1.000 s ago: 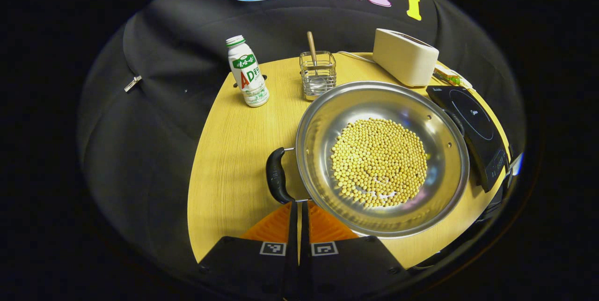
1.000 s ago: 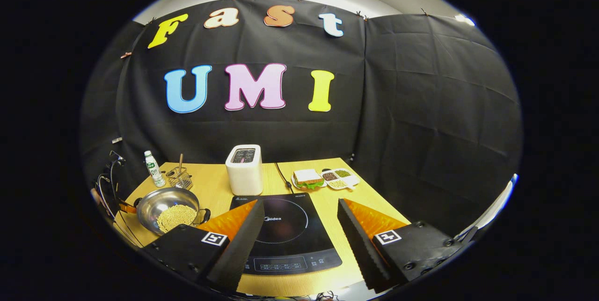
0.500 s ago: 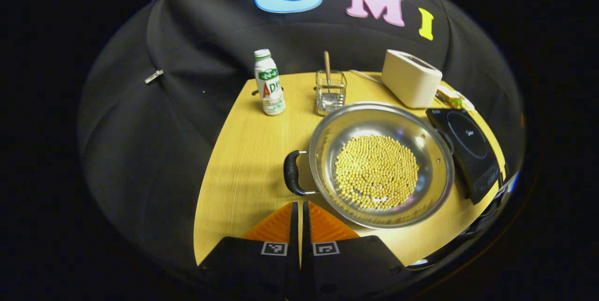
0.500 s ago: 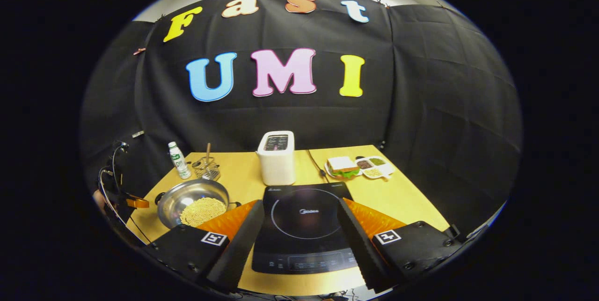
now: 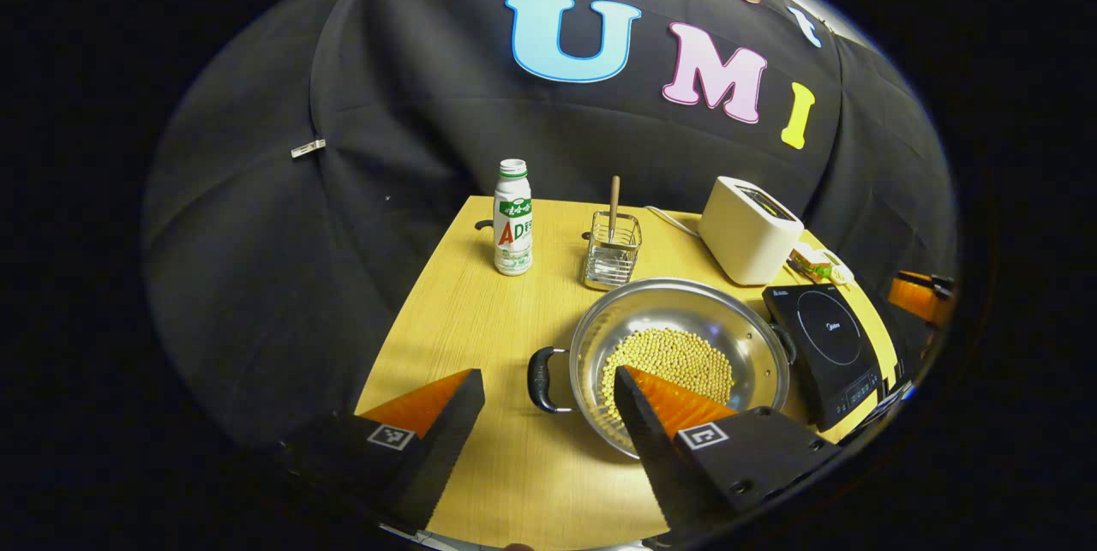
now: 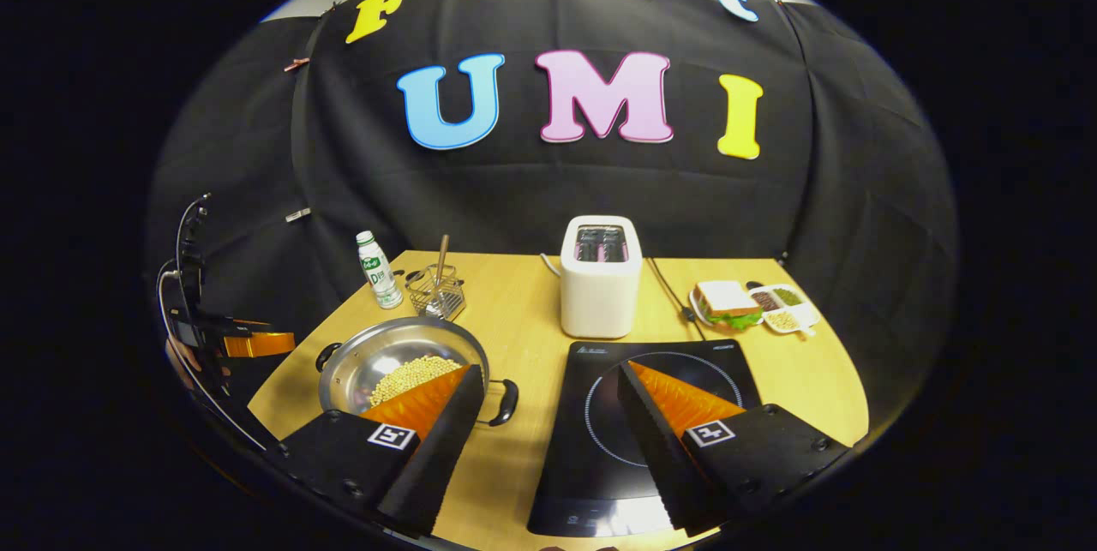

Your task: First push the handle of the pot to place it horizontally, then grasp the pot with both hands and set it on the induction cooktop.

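Note:
A steel pot (image 5: 677,307) holding soybeans sits on the wooden table (image 5: 480,311), its two black handles pointing left (image 5: 538,380) and right. The black induction cooktop (image 5: 824,337) lies just to its right. My left gripper (image 5: 547,374) hovers open above the near side of the pot, one finger left of the left handle and the other over the beans. In the right gripper view, my right gripper (image 6: 549,369) is open and holds nothing, with one finger over the pot (image 6: 368,362) and the other over the cooktop (image 6: 591,388). The pot's right handle (image 6: 507,401) lies between its fingers.
A white bottle (image 5: 513,217), a wire holder with a wooden stick (image 5: 612,249) and a white toaster (image 5: 747,230) stand behind the pot. A sandwich plate (image 6: 727,302) and a small tray of beans (image 6: 780,307) sit at the back right. The other gripper (image 6: 248,344) shows beyond the table's left edge.
My left gripper has opened from shut and drawn back and up from the pot's left handle. The right gripper has shifted left, toward the pot.

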A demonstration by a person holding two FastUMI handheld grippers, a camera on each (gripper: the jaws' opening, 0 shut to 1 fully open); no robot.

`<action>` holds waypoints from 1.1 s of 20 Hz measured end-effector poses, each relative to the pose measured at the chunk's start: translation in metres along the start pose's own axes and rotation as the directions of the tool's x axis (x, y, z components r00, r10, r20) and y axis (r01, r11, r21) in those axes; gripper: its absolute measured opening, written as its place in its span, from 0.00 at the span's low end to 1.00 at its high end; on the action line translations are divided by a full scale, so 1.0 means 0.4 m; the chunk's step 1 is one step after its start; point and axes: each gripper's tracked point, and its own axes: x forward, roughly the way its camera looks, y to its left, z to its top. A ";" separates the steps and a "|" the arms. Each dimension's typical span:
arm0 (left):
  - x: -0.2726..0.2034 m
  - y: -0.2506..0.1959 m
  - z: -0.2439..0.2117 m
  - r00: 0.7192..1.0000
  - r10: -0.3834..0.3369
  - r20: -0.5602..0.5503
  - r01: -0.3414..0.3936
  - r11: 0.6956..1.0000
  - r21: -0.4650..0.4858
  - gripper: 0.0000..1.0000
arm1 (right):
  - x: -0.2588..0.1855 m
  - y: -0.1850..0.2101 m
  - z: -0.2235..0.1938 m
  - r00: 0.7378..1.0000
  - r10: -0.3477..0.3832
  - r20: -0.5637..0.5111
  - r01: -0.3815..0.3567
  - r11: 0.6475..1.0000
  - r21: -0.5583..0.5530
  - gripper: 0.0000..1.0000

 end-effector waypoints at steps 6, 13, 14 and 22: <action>0.104 -0.014 -0.003 1.000 -0.024 -0.011 0.024 0.999 -0.033 0.95 | 0.170 0.068 -0.108 0.989 0.038 -0.144 -0.028 0.997 0.075 0.99; 0.217 0.015 -0.038 0.998 -0.036 -0.058 0.033 0.998 -0.053 0.95 | 0.308 0.101 -0.226 0.961 0.075 -0.265 -0.041 0.991 0.129 1.00; 0.235 0.016 -0.045 0.997 -0.037 -0.066 0.033 0.998 -0.061 0.95 | 0.325 0.102 -0.243 0.957 0.076 -0.280 -0.039 0.990 0.136 1.00; 0.322 -0.007 -0.130 0.986 -0.091 -0.137 0.070 0.986 -0.150 0.95 | 0.376 0.114 -0.317 0.935 0.089 -0.342 -0.015 0.977 0.213 1.00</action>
